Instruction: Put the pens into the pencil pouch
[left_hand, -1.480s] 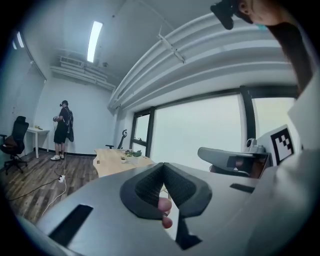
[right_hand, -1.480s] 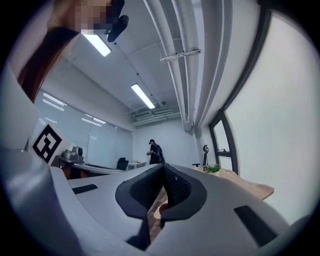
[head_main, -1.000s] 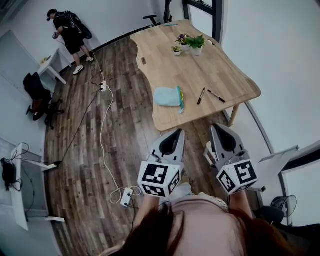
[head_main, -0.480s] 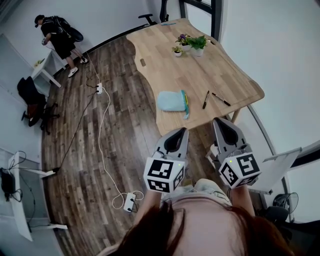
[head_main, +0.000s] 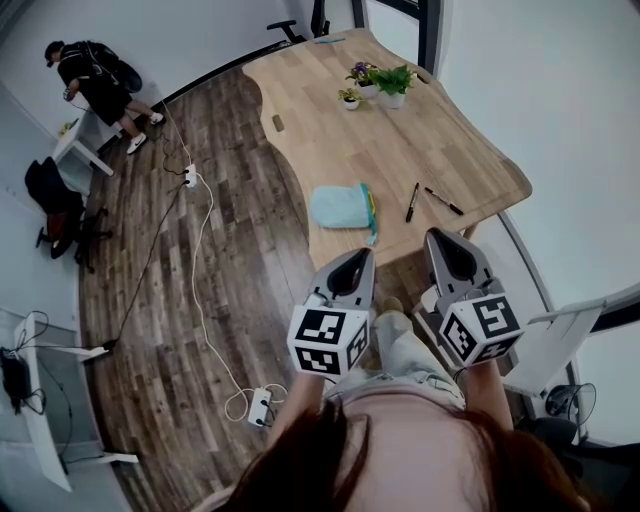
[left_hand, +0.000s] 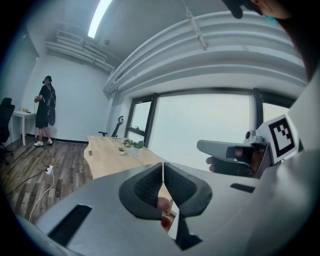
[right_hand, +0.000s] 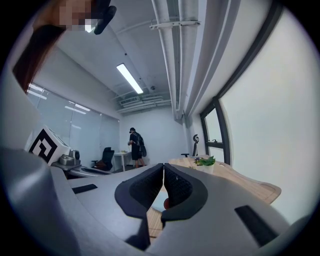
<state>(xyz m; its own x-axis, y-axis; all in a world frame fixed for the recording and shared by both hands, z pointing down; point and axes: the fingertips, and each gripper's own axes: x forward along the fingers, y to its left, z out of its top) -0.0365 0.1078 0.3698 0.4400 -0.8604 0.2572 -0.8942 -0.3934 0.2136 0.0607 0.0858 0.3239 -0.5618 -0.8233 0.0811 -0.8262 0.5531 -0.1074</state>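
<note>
Both of your tools are closed and empty. On the left gripper (head_main: 360, 254) the grey jaws are pressed together with nothing between them. In the head view its tip lines up with the near edge of the light wooden table (head_main: 400, 140). The right gripper (head_main: 438, 236) is the same: jaws together, holding nothing, with its tip at that near edge, beside the left one. Both point at the table, marker cubes toward you.

The task items are all on the table, and neither tool touches any of them.
- The light blue fabric pencil pouch (head_main: 338, 206), with a green-yellow zipper edge, lies flat close to the near edge, just ahead of your left gripper.
- The black pen nearer the pouch (head_main: 412, 201) sits to the pouch's right, apart from it.
- The second black pen (head_main: 441, 200) lies right of the first. Their far ends are close and their near ends spread apart. Both pens are ahead of your right gripper.

Other items:
- Two small potted plants (head_main: 390, 82) stand at the table's far end.
- A white power strip (head_main: 260, 405) with its cable lies on the dark plank floor (head_main: 180, 300), left of your legs.
- A person in dark clothes (head_main: 92, 80) stands at a white desk in the far corner.
</note>
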